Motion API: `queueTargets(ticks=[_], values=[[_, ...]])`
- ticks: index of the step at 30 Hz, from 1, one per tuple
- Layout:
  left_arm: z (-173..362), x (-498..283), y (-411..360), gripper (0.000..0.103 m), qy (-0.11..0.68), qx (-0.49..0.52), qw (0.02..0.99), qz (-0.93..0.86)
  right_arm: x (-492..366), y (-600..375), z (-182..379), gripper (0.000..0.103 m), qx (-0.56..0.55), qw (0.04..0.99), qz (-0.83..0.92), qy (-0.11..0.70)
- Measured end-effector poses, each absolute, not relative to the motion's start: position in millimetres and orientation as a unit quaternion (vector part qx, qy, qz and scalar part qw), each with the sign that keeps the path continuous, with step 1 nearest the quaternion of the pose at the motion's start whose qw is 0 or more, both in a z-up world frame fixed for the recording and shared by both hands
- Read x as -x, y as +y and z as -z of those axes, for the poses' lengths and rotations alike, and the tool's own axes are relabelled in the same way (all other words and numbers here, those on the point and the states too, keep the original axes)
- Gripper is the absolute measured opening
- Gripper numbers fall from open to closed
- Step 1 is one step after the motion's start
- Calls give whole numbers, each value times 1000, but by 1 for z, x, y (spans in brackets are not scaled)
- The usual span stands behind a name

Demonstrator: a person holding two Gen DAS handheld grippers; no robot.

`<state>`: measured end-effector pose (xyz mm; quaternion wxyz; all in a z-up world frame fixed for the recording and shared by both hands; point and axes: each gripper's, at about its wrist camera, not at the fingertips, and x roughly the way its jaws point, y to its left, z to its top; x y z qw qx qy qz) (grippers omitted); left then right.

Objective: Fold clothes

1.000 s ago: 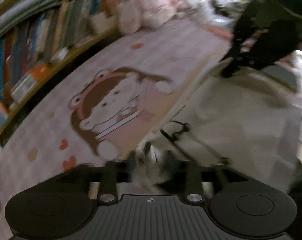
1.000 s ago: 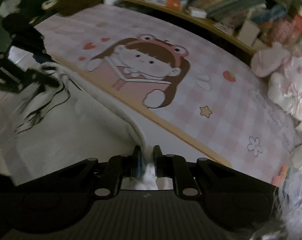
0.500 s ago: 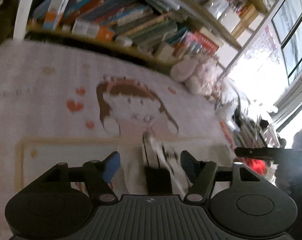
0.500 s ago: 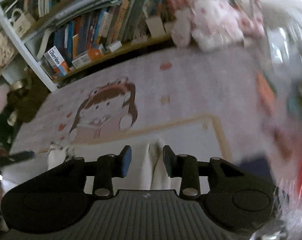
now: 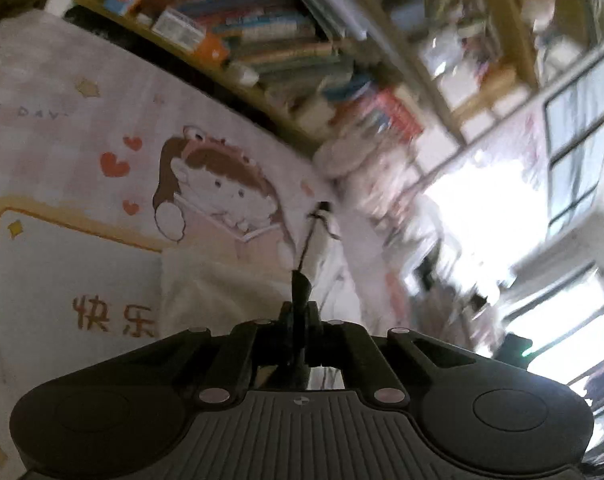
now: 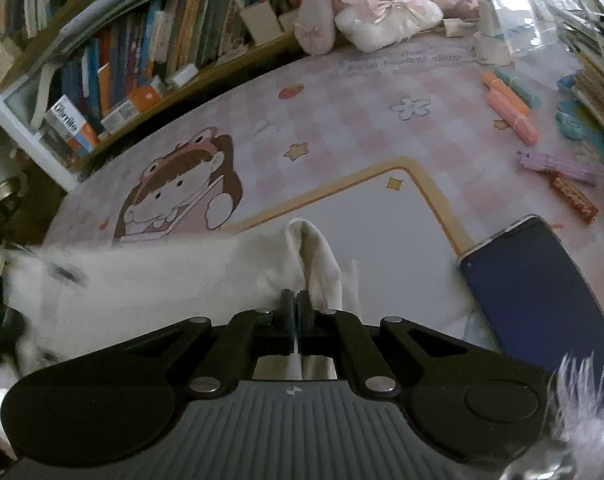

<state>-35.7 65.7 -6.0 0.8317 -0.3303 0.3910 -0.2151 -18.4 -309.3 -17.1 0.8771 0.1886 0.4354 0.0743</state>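
Observation:
A white garment (image 6: 142, 280) with black markings lies on the pink cartoon desk mat (image 6: 341, 120). In the right wrist view my right gripper (image 6: 295, 304) is shut, pinching the cloth's edge, and a fold of white fabric (image 6: 313, 252) stands up just beyond its tips. My left gripper (image 5: 300, 314) is shut too. A dark strip of the garment (image 5: 301, 284) sticks out between its pads, and the white cloth (image 5: 222, 288) spreads to the left below it. Neither gripper shows in the other's view.
A bookshelf (image 6: 142, 52) runs along the mat's far side, with plush toys (image 6: 381, 4) at its right end. A dark blue phone (image 6: 533, 280) lies right of the garment. Highlighters (image 6: 509, 108) and clips (image 6: 557, 164) are scattered further right. A bright window (image 5: 577, 140) shows in the left wrist view.
Both grippers stood open around cloth half a second ago and have now closed on it. Both views have rolled, and the garment has been drawn along the mat.

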Motion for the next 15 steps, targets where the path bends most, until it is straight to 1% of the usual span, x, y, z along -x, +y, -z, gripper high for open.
queueTargets(ticks=[1, 3, 4, 6, 8, 10, 11, 13, 14, 15], values=[[6, 39, 72, 3, 386, 348, 828, 212, 19, -308, 18, 2, -192, 876, -80, 435], [45, 23, 83, 4, 435, 358, 809, 171, 19, -303, 22, 2, -185, 876, -92, 435], [57, 18, 86, 9, 447, 361, 802, 162, 19, -300, 24, 2, -179, 878, -95, 434], [60, 14, 89, 10, 441, 362, 805, 162, 18, -296, 25, 2, -167, 880, -95, 435], [44, 15, 84, 21, 411, 328, 832, 177, 17, -295, 24, 2, -161, 880, -95, 437], [36, 13, 80, 53, 390, 299, 850, 190, 16, -296, 24, 2, -162, 879, -96, 438], [36, 8, 79, 55, 389, 297, 852, 188, 16, -296, 25, 2, -164, 879, -96, 438], [40, -5, 74, 51, 394, 301, 849, 183, 16, -297, 26, 2, -167, 878, -96, 438], [44, -9, 74, 45, 396, 313, 845, 177, 17, -297, 26, 2, -168, 878, -95, 438], [47, -13, 74, 9, 399, 325, 840, 172, 17, -297, 27, 2, -169, 878, -95, 439]])
